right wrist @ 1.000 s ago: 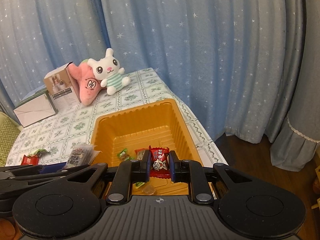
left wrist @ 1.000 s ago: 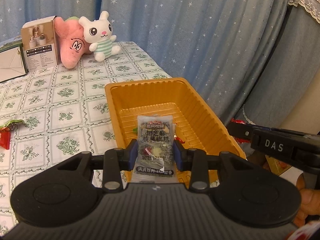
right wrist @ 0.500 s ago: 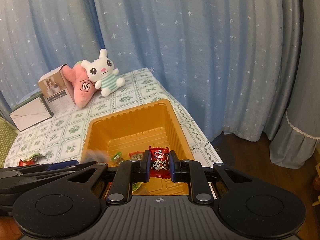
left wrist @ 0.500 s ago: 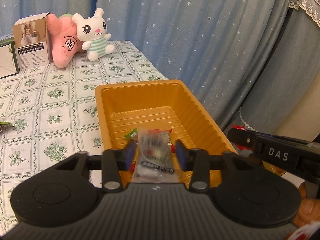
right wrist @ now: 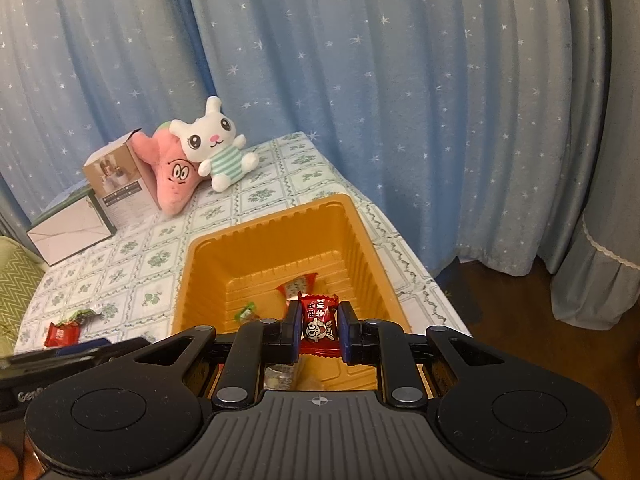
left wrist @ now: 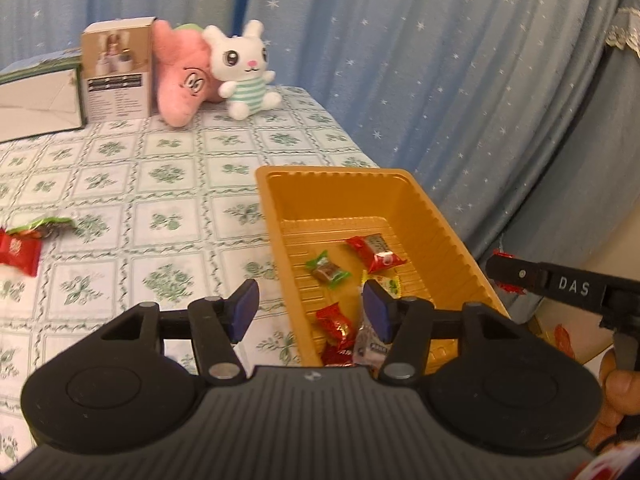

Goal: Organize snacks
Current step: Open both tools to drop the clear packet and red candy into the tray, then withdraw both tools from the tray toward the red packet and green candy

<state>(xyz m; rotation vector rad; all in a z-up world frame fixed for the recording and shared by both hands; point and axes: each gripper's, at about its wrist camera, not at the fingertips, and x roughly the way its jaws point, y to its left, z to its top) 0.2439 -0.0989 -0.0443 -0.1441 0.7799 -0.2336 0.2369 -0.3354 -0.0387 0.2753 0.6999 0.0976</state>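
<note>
- So the left gripper (left wrist: pixel 310 312) let go since a second ago: back then it was pinching the grey-and-black snack packet (left wrist: pixel 370 344), now the jaws are spread wide with nothing between them, and the packet is down in the near end of the orange tray (left wrist: pixel 448 236), just by the right-hand blue pad.
- Right gripper (right wrist: pixel 319 326) hasn't changed, jaws closed tight on a red candy (right wrist: pixel 318 322) with a little cartoon face, held over the near end of the tray.
- Inside the tray: a green-wrapped candy (left wrist: pixel 328 271), a red-and-brown wrapped bar (left wrist: pixel 376 253), a yellowish piece (left wrist: pixel 386 282) and a couple of shiny red ones (left wrist: pixel 335 322) next to the dropped packet.
- Out on the checked tablecloth (left wrist: pixel 168 184), well left of the tray, a red packet (left wrist: pixel 18 252) and a green-topped one (left wrist: pixel 48 226) touching it.
- Far end of the table: white bunny plush (left wrist: pixel 242 68) leaning on a pink plush (left wrist: pixel 182 80), a small box (left wrist: pixel 116 70) beside them.
</note>
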